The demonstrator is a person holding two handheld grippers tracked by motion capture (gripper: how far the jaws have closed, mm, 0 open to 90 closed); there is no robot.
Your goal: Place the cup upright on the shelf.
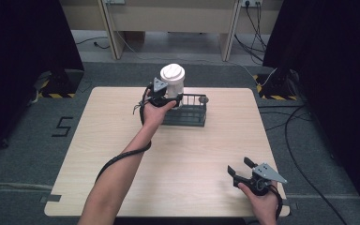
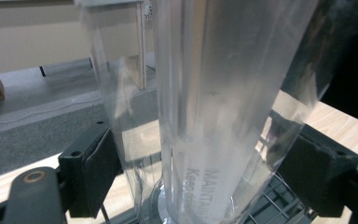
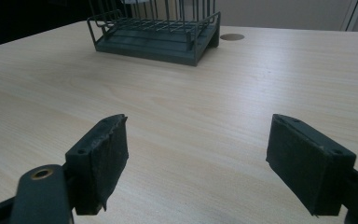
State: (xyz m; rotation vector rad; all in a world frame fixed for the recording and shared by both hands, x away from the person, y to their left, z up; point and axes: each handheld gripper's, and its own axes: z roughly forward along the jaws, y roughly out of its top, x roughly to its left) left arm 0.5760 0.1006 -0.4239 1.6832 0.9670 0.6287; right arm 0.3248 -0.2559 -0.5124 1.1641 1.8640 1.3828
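2 grippers: left gripper (image 1: 165, 101) pinches the clear cup (image 2: 223, 93), its base hidden in the rack (image 1: 190, 116); right gripper (image 1: 240, 168) spread

Soft, even overhead light brightens the pale wooden table (image 1: 178, 154), with dark surroundings at both sides. Beyond the right gripper (image 3: 196, 161), the tabletop carries gentle sheen. Between the left gripper (image 2: 205, 172) pads, the clear plastic lidded cup (image 2: 223, 102) blurs with pale glare streaks.
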